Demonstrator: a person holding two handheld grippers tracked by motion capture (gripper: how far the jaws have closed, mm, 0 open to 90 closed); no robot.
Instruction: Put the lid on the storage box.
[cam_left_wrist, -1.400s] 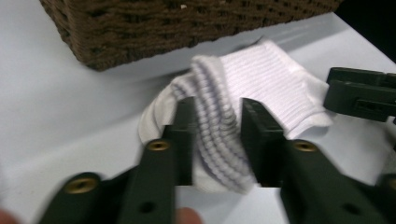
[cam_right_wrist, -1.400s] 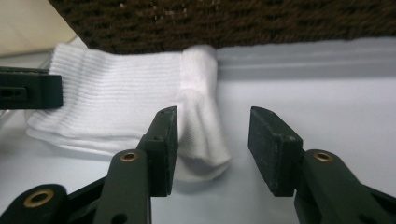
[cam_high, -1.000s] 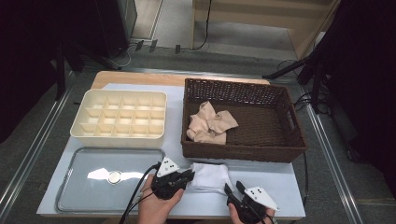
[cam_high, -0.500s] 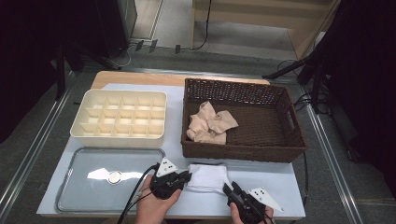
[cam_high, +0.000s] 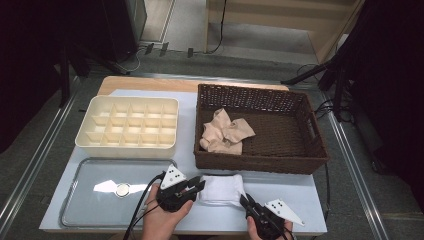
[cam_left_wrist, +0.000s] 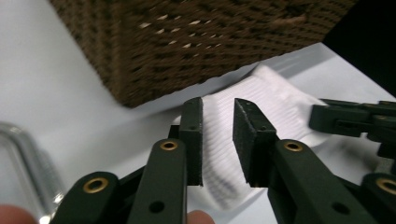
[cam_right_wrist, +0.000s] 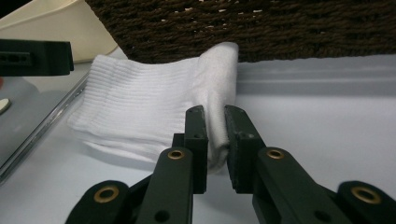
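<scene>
The white sock (cam_high: 220, 189) lies flat on the surface (cam_high: 300, 197) just near of the basket (cam_high: 260, 165), between both grippers. The right gripper (cam_right_wrist: 214, 116) has just been closing and its fingers (cam_right_wrist: 196, 135) pinch the sock's right fold, likely to anchor it. The left gripper (cam_left_wrist: 217, 109) has just been opening, fingers (cam_left_wrist: 192, 135) slightly apart over the cuff without pressing.

Overhead glare on tray (cam_high: 80, 200); dark, blurred surroundings.

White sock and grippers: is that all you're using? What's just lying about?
In use: white sock, right gripper pinching its fold, left gripper at its cuff.
Lying about: brown basket, beige cloth, cream divided box, metal tray.
</scene>
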